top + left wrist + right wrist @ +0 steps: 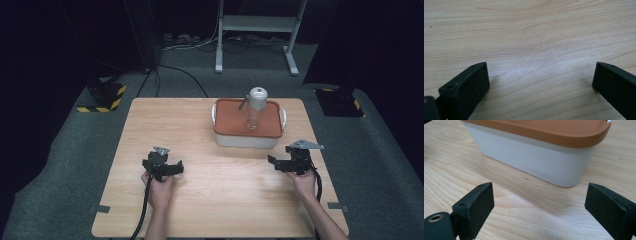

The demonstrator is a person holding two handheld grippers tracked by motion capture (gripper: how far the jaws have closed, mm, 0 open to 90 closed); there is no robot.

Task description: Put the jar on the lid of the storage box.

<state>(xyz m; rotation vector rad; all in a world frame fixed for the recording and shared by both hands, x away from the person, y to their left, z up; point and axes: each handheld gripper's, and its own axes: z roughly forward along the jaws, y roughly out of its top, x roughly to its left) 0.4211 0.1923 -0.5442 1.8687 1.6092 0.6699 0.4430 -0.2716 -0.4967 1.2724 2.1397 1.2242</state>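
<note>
While spread wide, left tongs and right tongs low over table.

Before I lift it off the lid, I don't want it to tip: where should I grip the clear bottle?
Probably the bottle's clear body, just below its white cap, coming in level from the right gripper's side. It stands upright on the container's orange lid, so its round sides are free. The fingers are open wide.

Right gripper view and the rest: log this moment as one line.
left gripper: open, over bare table | right gripper: open, facing white box | bottle: upright on box's orange lid
</note>
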